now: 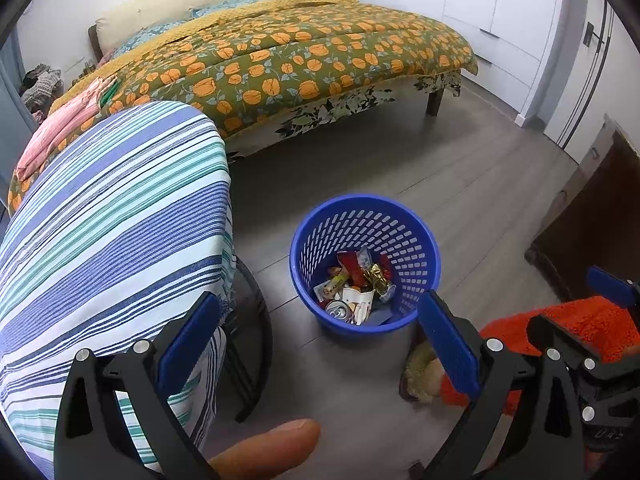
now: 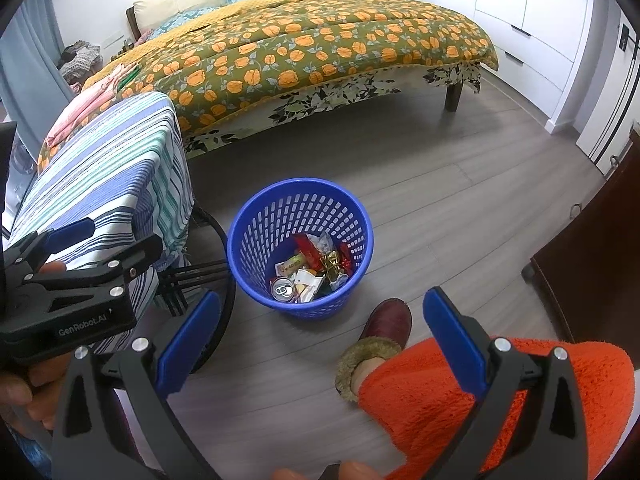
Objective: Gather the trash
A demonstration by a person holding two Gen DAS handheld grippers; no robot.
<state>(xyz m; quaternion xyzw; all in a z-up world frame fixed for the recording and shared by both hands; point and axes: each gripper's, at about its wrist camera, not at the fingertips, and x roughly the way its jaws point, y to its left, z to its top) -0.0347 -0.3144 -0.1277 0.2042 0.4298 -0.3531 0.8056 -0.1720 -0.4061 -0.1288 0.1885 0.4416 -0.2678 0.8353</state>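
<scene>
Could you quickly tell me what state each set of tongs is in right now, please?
Left tongs: open, holding nothing.
Right tongs: open, holding nothing.

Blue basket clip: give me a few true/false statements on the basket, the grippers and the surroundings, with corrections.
1. The blue basket stands upright on the floor. True.
2. The basket is empty. False: it holds wrappers and a drink can.
3. The left gripper is open and holds nothing. True.
4. The right gripper is shut on a wrapper. False: it is open and empty.
5. The striped cloth lies inside the basket. False: it covers a table beside it.
</scene>
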